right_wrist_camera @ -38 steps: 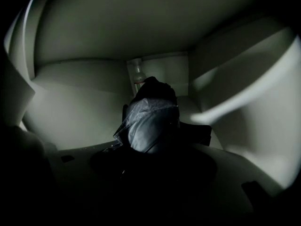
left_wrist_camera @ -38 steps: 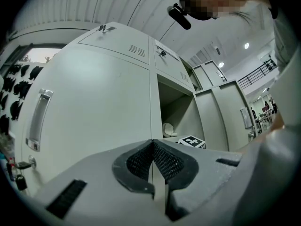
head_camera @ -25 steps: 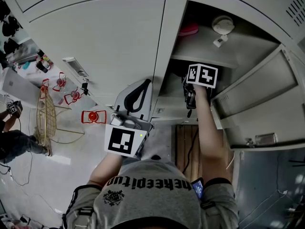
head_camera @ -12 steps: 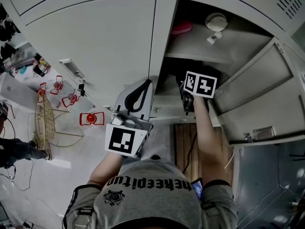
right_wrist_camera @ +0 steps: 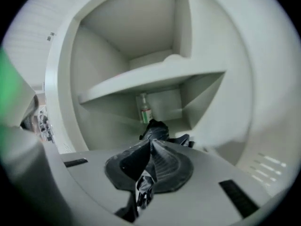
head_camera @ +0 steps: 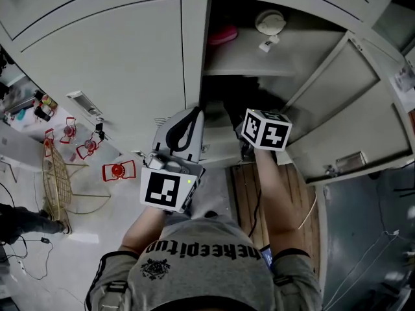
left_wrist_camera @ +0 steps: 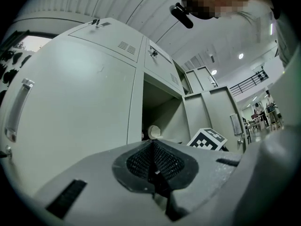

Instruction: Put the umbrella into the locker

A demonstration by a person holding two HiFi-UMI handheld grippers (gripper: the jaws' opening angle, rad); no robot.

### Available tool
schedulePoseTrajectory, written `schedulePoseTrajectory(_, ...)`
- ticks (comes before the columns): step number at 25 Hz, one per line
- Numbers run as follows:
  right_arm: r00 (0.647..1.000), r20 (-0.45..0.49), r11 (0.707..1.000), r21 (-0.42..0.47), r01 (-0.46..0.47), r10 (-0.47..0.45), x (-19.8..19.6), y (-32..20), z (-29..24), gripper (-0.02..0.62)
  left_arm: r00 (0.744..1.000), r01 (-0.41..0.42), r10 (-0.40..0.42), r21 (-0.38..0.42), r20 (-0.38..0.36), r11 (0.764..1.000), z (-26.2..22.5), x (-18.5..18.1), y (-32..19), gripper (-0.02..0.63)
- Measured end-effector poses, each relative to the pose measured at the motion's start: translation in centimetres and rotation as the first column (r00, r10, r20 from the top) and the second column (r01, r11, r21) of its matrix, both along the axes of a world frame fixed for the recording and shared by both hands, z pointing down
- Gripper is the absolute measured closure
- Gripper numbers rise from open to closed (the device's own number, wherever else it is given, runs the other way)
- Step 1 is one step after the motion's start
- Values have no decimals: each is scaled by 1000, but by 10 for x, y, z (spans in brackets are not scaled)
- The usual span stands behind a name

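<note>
Grey locker (head_camera: 193,50) stands open, umbrella (right_wrist_camera: 157,131) seemingly lying inside at mid-frame. Right claw (right_wrist_camera: 151,144) is closing empty, left claw (left_wrist_camera: 151,146) pressed together. Placement looks done; shutting the door (head_camera: 337,96) likely follows.

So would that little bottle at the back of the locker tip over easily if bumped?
Probably: the bottle stands upright, tall and narrow. It looks like clear plastic, so likely light and not fragile. The black umbrella lying in front might shield it.
</note>
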State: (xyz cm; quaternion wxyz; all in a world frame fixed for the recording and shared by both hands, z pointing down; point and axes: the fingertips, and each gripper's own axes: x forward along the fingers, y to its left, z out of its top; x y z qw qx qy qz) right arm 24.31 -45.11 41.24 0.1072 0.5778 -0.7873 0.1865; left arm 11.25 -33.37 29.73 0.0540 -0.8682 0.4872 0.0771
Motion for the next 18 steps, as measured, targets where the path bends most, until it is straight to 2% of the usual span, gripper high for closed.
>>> schedulePoseTrajectory(2,1000,8,999,29,-14,14,4,9,-8,593,1000,-21,21,4,-2,1000,-1,4,1,601)
schedulePoseTrajectory(7,999,-23,994,105,-43,46,14,31,-24,594,998,-63,63,11,-13,998,-5,14,3,601)
schedulePoseTrajectory(13,997,10,981,182,-72,71,22,58,-47,594,995,-99,100,12,-22,995,-8,23,5,601)
schedulePoseTrajectory(18,995,-3,963,249,-99,104,29,79,-66,594,992,-125,125,21,-27,992,-13,29,9,601)
